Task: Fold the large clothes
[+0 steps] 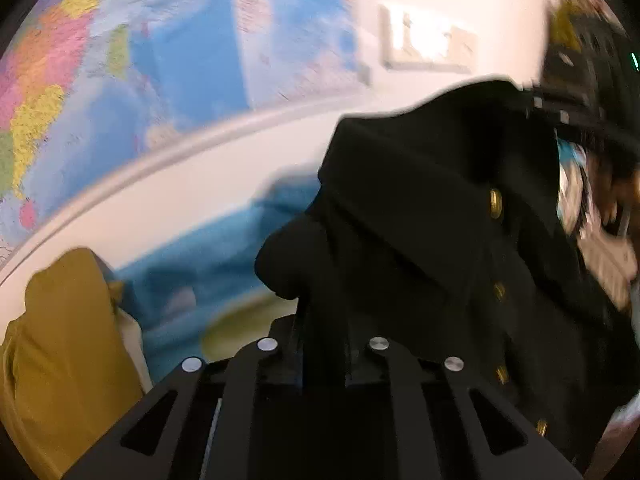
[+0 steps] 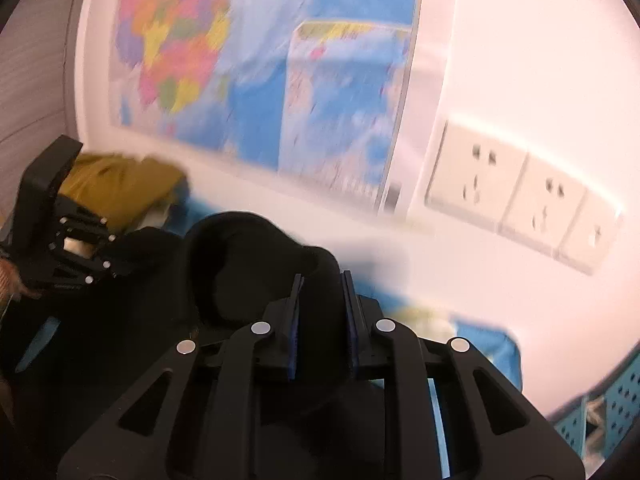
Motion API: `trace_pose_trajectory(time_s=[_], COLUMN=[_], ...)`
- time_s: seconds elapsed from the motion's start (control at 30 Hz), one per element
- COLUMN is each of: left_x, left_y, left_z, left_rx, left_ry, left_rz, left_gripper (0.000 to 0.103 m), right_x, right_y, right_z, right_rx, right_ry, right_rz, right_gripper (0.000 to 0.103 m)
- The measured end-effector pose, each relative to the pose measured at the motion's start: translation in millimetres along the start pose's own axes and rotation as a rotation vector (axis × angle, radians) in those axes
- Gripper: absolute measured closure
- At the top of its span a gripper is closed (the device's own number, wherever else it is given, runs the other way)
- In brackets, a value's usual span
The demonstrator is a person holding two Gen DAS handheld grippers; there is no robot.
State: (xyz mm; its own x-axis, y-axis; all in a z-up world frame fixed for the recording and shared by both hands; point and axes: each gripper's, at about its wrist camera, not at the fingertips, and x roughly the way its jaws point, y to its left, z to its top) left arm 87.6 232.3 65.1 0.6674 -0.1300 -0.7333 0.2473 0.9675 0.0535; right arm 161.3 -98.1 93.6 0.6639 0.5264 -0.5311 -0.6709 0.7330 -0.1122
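the black coat (image 1: 432,216) hangs in the air between the two grippers, pinched at its upper edge, with the wall map (image 1: 168,72) behind it. in the left wrist view its long axis runs from the raised collar area at upper centre down toward the lower right, and a row of gold buttons (image 1: 496,203) follows that same slant down its front. the cloth bunches into a rounded fold just above the left gripper (image 1: 320,320), whose jaws are closed tight on the black fabric; the pads themselves are buried in the cloth.

in the right wrist view the right gripper (image 2: 320,312) has its blue-lined fingers (image 2: 294,320) standing close together with a thick roll of the coat clamped between them, the fabric looping up and over to the left. the left gripper shows again at the far left of that view, level with the coat's other end, so the held edge runs roughly sideways between the two.

a mustard yellow garment (image 1: 60,352) lies heaped on the blue bedding (image 1: 208,272) by the wall, apart from the coat. white wall sockets (image 2: 516,192) sit to the right of the map. at the lower right a blue perforated basket (image 2: 616,404) shows, with something pale in it that is too blurred to name.
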Motion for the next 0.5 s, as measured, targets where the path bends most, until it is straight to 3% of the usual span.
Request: trace_pose_trajectory(time_s=[0.07, 0.13, 0.2, 0.23, 0.27, 0.3, 0.33, 0.4, 0.43, 0.5], left_x=[16, 53, 88, 104, 113, 118, 116, 108, 101, 96], left_y=[2, 3, 2, 7, 12, 18, 26, 35, 38, 39], left_z=[10, 8, -2, -10, -15, -19, -23, -25, -26, -26], left_rx=[0.011, 0.008, 0.043, 0.020, -0.008, -0.048, -0.107, -0.167, -0.185, -0.174], left_ry=[0.016, 0.102, 0.200, 0.254, 0.289, 0.309, 0.307, 0.306, 0.283, 0.281], left_rz=[0.072, 0.124, 0.182, 0.198, 0.194, 0.165, 0.100, 0.023, -0.005, -0.074], left_gripper=[0.093, 0.093, 0.080, 0.074, 0.070, 0.070, 0.066, 0.024, 0.021, 0.018], right_x=[37, 77, 117, 128, 137, 141, 136, 118, 108, 94], right_y=[-4, -6, -6, -5, -8, -17, -23, -39, -48, -64], right_z=[-4, -19, -41, -50, -58, -66, -69, -73, -76, -83], right_rx=[0.009, 0.018, 0.015, 0.020, 0.040, 0.095, 0.129, 0.170, 0.188, 0.223], right_ry=[0.049, 0.136, 0.253, 0.293, 0.350, 0.394, 0.382, 0.348, 0.338, 0.339], right_rz=[-0.032, -0.025, -0.064, -0.067, -0.057, -0.045, -0.021, 0.037, 0.049, 0.103], right_gripper=[0.085, 0.085, 0.081, 0.072, 0.050, 0.040, 0.031, 0.019, 0.009, 0.008])
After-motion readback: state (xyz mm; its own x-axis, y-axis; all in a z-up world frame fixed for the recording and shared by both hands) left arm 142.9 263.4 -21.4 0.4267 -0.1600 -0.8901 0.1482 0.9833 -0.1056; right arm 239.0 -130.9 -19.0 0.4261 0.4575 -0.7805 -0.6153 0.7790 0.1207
